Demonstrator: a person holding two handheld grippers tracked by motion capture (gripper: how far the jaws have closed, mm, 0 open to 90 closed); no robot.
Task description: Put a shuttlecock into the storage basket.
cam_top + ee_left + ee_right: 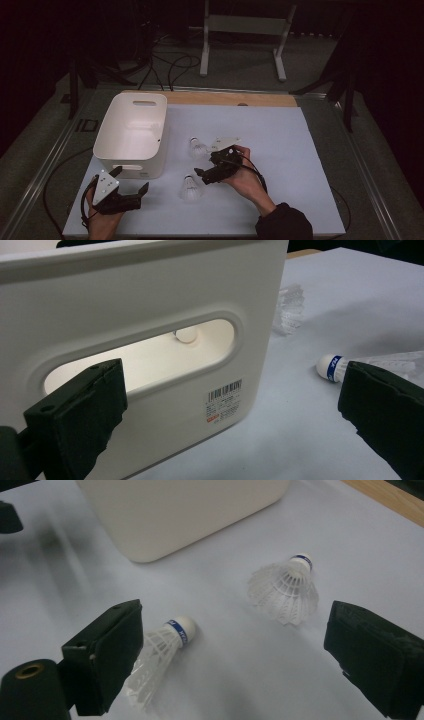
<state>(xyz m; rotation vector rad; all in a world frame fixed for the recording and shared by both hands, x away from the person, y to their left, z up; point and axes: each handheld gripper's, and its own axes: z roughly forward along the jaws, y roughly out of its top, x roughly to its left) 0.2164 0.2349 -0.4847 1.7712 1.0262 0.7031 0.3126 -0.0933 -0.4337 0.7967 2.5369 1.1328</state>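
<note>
At the left of the high view, the left gripper (131,181) sits at the near left corner of the white sheet (300,165), its jaws spread apart with nothing between them. Directly ahead of those jaws stands the white bin (131,134); in the left gripper view its handle slot (145,352) faces the claw just beyond the left jaw, and a barcode label (224,399) sits on the wall below the slot. Through the slot a small round cork tip shows inside the bin. Off the right jaw lies a shuttlecock with a blue band (332,366).

Farther right, the right gripper (207,169) hovers over the middle of the sheet, jaws wide apart and holding nothing. In the right gripper view, one shuttlecock (160,652) lies on its side just beside the left jaw, cork pointing away from the claw. The other shuttlecock (286,587) stands on its skirt ahead of the right jaw, apart from it.
</note>
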